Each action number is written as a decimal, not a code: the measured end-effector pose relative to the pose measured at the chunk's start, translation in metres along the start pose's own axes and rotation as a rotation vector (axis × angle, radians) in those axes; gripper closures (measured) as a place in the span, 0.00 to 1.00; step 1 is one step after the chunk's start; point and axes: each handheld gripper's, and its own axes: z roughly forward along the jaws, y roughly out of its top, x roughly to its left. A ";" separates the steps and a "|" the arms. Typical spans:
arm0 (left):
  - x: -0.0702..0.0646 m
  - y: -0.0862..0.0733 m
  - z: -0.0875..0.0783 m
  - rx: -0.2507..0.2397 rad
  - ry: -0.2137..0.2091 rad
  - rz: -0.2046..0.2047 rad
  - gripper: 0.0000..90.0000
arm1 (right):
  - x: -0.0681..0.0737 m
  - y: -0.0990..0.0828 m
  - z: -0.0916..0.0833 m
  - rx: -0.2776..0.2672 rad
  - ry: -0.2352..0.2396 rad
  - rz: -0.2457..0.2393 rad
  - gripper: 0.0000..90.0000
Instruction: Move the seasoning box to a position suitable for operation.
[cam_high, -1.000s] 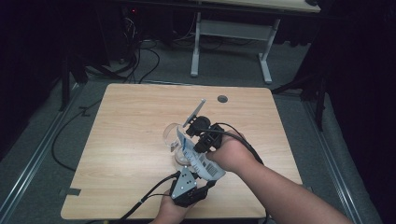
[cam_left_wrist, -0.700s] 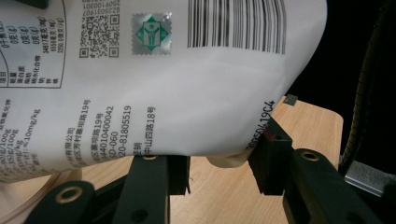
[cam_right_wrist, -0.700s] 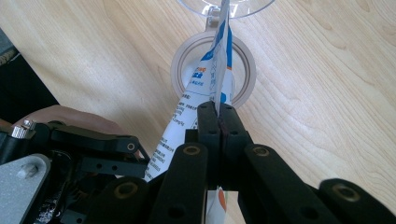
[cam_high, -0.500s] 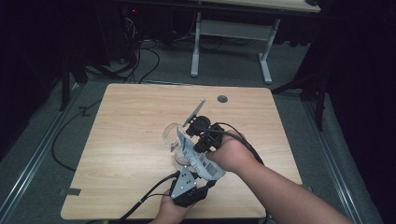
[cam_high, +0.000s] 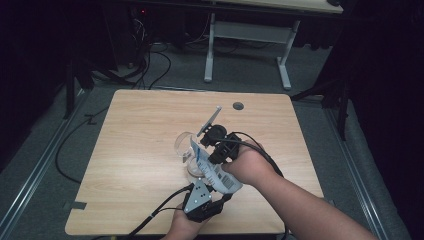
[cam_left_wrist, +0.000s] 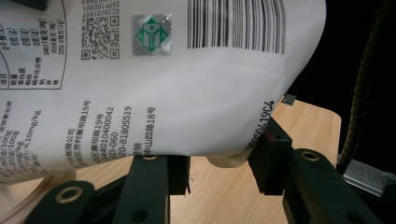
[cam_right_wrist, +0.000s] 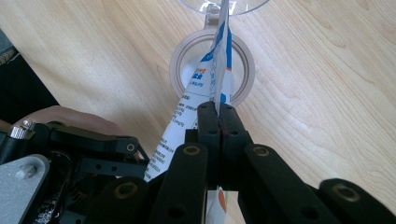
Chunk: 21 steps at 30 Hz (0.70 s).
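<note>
Nothing has moved since the earlier frame: both hands hold position. My left hand-held gripper, at 6 o'clock on the bench, clamps half-closed on the pouch base. My right hand-held gripper pinches fully closed on its top seam. The pouch tilts toward the glass at 11 o'clock, beside the tape roll. Judged: opening and pouring remain.
</note>
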 end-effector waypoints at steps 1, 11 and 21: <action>0.000 0.000 0.000 0.000 0.000 -0.001 0.70 | 0.000 0.000 0.000 0.000 0.001 -0.001 1.00; 0.000 0.000 0.001 0.001 -0.001 0.000 0.71 | -0.001 0.000 0.001 0.002 0.002 -0.004 1.00; 0.000 0.001 -0.001 -0.003 -0.001 -0.002 0.71 | 0.000 0.001 0.001 0.001 0.003 -0.007 1.00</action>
